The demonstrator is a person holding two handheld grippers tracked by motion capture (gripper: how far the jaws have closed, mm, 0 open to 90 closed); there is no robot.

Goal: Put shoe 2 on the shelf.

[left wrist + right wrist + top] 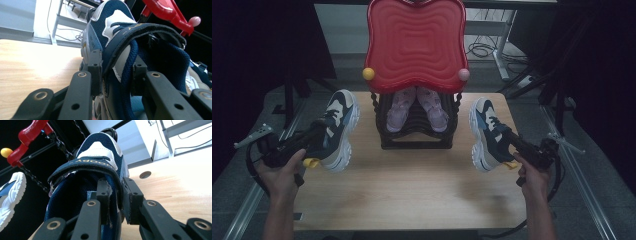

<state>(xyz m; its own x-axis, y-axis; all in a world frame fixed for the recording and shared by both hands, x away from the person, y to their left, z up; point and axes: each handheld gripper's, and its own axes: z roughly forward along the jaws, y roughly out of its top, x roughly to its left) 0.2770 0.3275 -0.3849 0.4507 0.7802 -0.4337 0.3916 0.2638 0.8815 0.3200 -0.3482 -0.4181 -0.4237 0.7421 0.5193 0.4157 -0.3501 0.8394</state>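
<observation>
Two navy, white and blue sneakers are lifted off the wooden table [412, 195], one in each gripper. My left gripper [319, 131] [116, 68] is shut on the left sneaker [339, 127] [117, 37], one jaw outside its side wall and one inside the opening. My right gripper [508, 138] [117, 188] is shut on the right sneaker [486, 132] [97, 160] the same way, clamping its collar wall. Each sneaker's toe points away from me. The two flank a black shoe rack [417, 137] in the middle.
The rack has a red wavy top board [416, 40] with a yellow ball [368, 73] and a pink ball [463, 74] at its corners. A pair of pink shoes [417, 107] sits on its shelf. Dark curtains hang on both sides.
</observation>
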